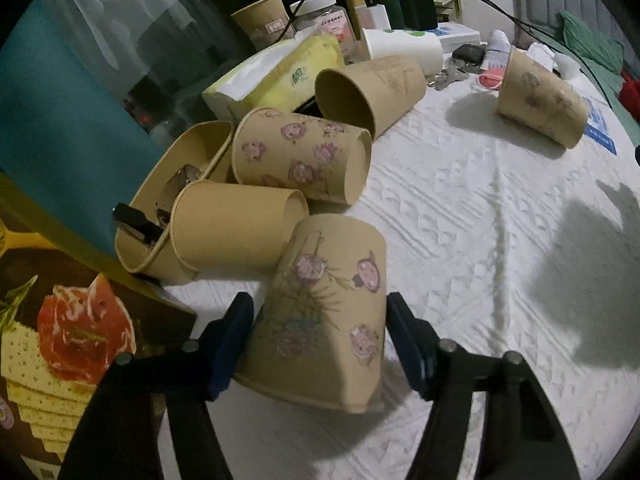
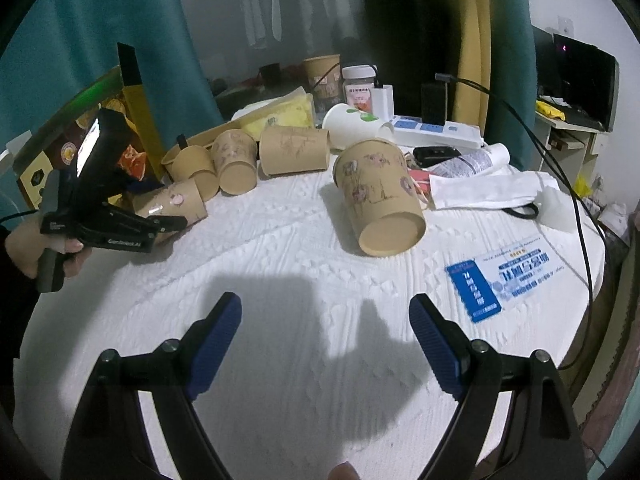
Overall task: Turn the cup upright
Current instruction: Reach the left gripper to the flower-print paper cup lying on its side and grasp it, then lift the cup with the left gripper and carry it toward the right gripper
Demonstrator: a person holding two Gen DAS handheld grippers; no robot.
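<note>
- Two grippers I run: my left gripper [image 1: 320,344] clamps a flowered paper cup [image 1: 320,316] lying at the near end of the pile of tipped cups [image 1: 280,168] on the white mattress [image 1: 460,240].
- My right gripper [image 2: 325,340] gapes wide, holding nothing, above bare mattress.
- Another cup [image 2: 380,196] lies apart.

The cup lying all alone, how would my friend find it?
Look at the white mattress. Past its middle, away from the pile of cups, one flowered paper cup lies on its side near the blue-and-white card. Nothing touches it; the others are bunched together.
</note>
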